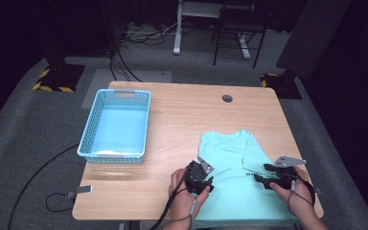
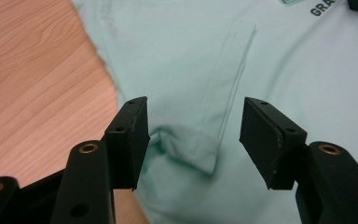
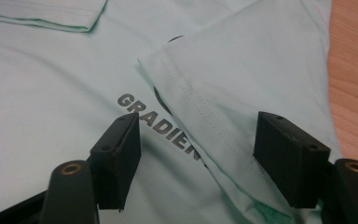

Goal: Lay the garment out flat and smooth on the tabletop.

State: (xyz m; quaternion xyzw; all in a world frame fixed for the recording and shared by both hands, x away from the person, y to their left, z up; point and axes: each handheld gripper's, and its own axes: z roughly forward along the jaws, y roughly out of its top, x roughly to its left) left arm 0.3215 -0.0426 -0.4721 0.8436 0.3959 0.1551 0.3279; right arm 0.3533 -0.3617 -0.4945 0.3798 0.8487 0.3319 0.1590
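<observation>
1. I have the mint-green cotton T-shirt (image 1: 235,179) lying flat at the near right of the light wooden table (image 1: 182,120), its collar pointing to 12 o'clock and its hem hanging toward the near edge. I judge the work in hand to be folding it.

2. My left gripper (image 1: 200,178) sits over the shirt's left edge, at about 9 o'clock from the chest print. Its jaws stand apart with nothing pinched between the pads; in the left gripper view (image 2: 193,140) the folded-in left sleeve (image 2: 186,147) lies just below the gap, so I read the sleeve as laid down there to narrow the body.

3. My right gripper (image 1: 273,176) hovers at 3 o'clock of the print, jaws also apart and pressing on nothing. In the right gripper view (image 3: 196,154) the right sleeve (image 3: 242,79) is turned inward over the dark lettering (image 3: 161,123), covering part of it.

4. The light-blue perforated plastic basket (image 1: 90,139) waits at 10 o'clock from the shirt, well apart, probably as the place for the folded garment.
</observation>
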